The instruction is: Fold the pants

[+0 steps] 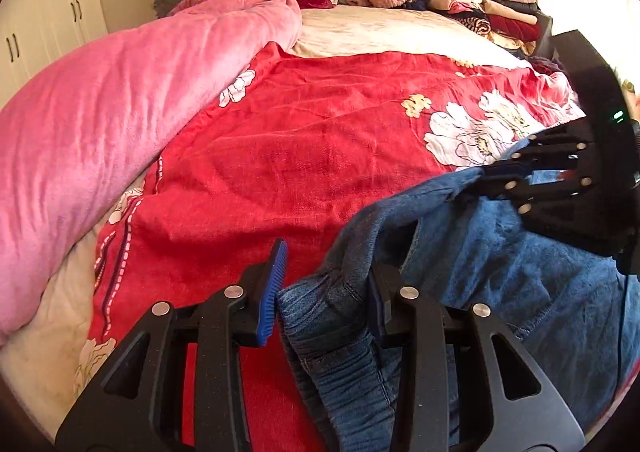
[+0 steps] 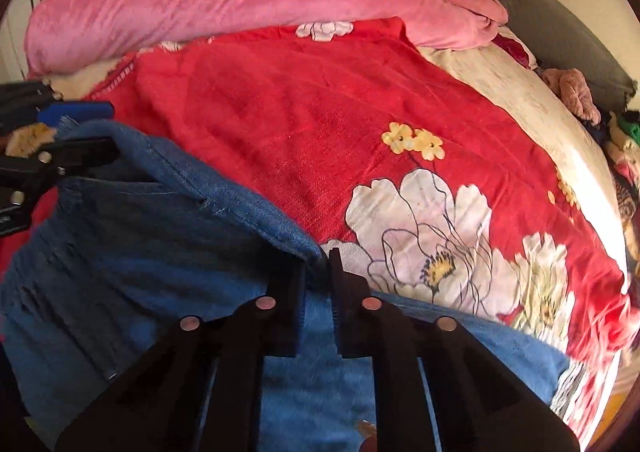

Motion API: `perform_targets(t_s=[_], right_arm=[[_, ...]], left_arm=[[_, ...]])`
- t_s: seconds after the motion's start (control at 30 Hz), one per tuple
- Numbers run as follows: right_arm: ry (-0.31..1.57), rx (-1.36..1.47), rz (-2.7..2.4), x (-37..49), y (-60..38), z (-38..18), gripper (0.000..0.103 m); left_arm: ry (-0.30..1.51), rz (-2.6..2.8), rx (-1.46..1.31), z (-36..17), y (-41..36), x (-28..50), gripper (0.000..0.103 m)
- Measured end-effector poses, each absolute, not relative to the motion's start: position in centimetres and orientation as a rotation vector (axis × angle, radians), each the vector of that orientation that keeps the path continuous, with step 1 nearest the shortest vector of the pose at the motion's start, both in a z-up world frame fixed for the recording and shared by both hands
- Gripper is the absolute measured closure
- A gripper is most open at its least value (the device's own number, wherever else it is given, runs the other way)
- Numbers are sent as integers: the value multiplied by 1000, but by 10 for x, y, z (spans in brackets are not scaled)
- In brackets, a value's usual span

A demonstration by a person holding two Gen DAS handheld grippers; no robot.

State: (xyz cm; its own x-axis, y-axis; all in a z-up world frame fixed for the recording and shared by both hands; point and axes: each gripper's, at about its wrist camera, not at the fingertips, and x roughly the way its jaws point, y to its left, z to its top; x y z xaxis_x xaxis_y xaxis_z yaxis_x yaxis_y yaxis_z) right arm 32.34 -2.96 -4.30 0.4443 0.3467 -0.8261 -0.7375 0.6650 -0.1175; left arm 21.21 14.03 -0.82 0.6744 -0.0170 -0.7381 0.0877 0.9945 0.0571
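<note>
The pants (image 1: 500, 284), blue denim, lie bunched on the red floral blanket (image 1: 320, 139) at the near edge of the bed, no tidy fold visible, so most of the folding seems left. The left tongs (image 1: 324, 304) gape wide around the waistband. The right tongs (image 2: 318, 300) look nearly closed on a fabric edge, though the pinch is hard to confirm.

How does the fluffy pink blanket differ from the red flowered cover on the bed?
The fluffy pink blanket is plain and plush, while the red flowered cover is a flatter fabric printed with white and yellow flowers. The pink blanket is heaped in a thick roll along one side of the bed; the red cover lies spread out. The blue denim pants rest on the red cover, not on the pink blanket. Both lie on the same bed.
</note>
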Motion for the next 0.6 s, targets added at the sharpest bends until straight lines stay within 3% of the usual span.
perform_targets(t_s=[0.6], right_arm=[[742,-269,820,196,-94,17,97]], left_arm=[[735,-92,120,17,121,148,75]])
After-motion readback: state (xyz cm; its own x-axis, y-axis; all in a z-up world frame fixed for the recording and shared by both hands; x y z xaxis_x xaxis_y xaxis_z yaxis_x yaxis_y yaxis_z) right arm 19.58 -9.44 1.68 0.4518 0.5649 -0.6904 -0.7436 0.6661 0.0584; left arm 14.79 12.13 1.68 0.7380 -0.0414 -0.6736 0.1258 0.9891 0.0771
